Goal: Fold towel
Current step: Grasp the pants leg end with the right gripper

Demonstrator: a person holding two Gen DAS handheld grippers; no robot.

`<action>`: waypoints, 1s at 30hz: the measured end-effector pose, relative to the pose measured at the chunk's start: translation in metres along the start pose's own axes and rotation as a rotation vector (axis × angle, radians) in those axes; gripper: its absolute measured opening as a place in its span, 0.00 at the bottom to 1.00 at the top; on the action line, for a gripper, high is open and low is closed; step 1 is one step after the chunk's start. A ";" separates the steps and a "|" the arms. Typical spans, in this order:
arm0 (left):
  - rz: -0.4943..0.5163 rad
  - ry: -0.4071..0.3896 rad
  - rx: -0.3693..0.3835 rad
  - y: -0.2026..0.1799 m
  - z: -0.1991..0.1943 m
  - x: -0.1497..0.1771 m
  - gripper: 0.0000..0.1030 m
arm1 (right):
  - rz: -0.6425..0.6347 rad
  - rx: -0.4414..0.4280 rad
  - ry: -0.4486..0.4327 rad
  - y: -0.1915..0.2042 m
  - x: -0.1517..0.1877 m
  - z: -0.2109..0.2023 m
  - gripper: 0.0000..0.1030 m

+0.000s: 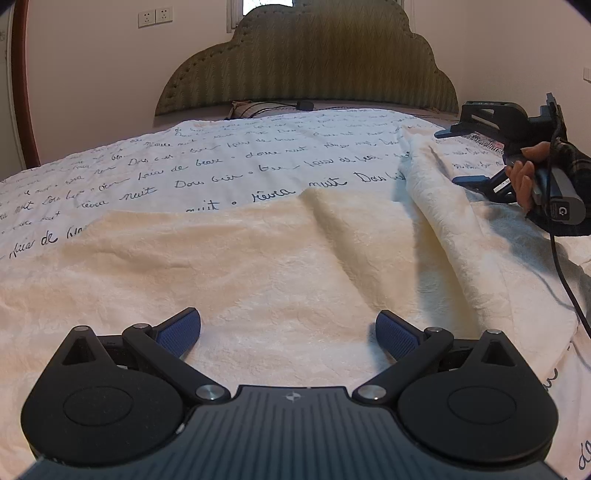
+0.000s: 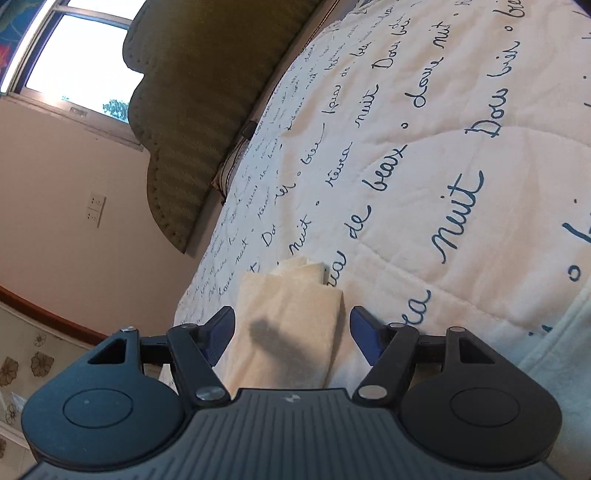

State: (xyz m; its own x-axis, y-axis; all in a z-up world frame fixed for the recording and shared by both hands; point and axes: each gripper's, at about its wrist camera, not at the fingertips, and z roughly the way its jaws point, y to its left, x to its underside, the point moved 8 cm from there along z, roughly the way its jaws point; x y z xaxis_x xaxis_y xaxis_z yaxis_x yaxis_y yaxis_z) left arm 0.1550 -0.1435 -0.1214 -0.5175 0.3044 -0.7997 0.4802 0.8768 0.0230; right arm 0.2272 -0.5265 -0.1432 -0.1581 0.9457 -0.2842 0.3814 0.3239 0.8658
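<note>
Big picture first: the cream towel (image 1: 258,266) is spread over a bed with a script-printed quilt (image 1: 229,162), most of it lying straight ahead of the left gripper (image 1: 288,338) and running under it. Those jaws are wide apart with nothing pinched, just hovering low over the cloth. Off to their right, one side of the towel is rumpled up into a ridge, and the right gripper (image 1: 461,155) sits beyond it, held in a hand (image 1: 524,177).

From the right wrist view the right gripper (image 2: 291,332) is rolled over sideways, jaws standing fairly wide and empty, with a bunched towel corner (image 2: 295,295) lying between and just ahead of them, not touched as far as I can see.

If it were me doing this step: get that loose corner squarely between the pads before pinching, grab both layers of the edge rather than only the top one, and have the left side take a matching corner so the fold comes over even. The ridge will probably need pulling flat first.

Surface is soft and quilted, so the cloth may drag a bit. Room-wise, a padded olive headboard (image 1: 310,62) is far ahead of the left jaws, wall sockets (image 1: 155,16) up to its left, and a window (image 2: 81,62) beyond the headboard.
</note>
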 end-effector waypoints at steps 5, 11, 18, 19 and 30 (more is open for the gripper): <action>-0.002 0.000 0.002 0.000 0.001 0.000 1.00 | -0.003 -0.043 -0.004 0.009 -0.003 0.000 0.30; -0.003 0.000 0.003 0.000 0.001 0.000 1.00 | -0.052 -0.105 0.085 0.046 0.008 0.019 0.31; -0.007 -0.001 0.006 -0.001 0.001 0.000 1.00 | -0.274 -0.147 0.284 0.116 0.063 0.058 0.40; -0.008 -0.001 0.007 0.000 0.001 0.000 1.00 | -0.345 -0.147 0.312 0.127 0.072 0.059 0.42; -0.006 0.000 0.005 -0.001 0.002 0.001 1.00 | -0.696 0.041 0.265 0.142 0.088 0.036 0.44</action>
State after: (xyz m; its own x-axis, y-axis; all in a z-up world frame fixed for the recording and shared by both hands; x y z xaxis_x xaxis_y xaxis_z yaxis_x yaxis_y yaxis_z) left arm 0.1552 -0.1450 -0.1229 -0.5202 0.2992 -0.7999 0.4808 0.8767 0.0153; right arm 0.3000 -0.3966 -0.0595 -0.5878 0.4843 -0.6480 0.1459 0.8513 0.5039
